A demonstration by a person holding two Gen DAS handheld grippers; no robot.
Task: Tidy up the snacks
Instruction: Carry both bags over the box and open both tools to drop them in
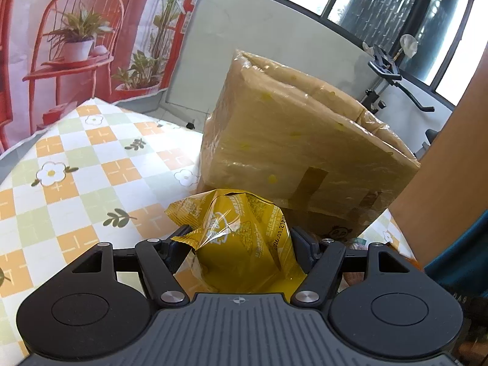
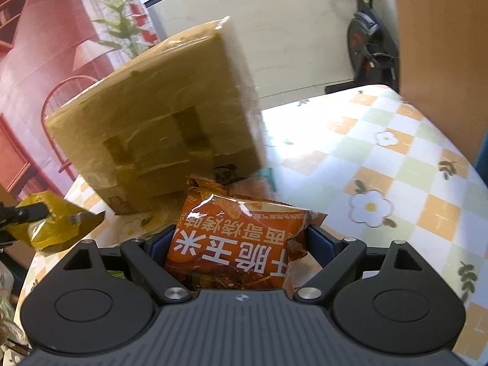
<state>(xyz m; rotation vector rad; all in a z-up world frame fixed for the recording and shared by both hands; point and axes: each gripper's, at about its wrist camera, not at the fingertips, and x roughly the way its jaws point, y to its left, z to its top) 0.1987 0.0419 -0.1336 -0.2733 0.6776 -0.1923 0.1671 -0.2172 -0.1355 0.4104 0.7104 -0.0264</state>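
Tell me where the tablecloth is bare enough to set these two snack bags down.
Bare cloth lies left of the cardboard box toward the printed backdrop, and right of the box out to the table edge. The box front is crowded: more packets lie there beyond the orange bag.

The yellow snack bag (image 1: pixel 241 238) is shiny and crumpled, with a printed date on its side; it is held up above the checked cloth, just in front of the cardboard box (image 1: pixel 302 140). The orange snack bag (image 2: pixel 241 244) has large white characters, seen upside down, and is puffy. The box, wrapped in clear tape, stands behind both bags
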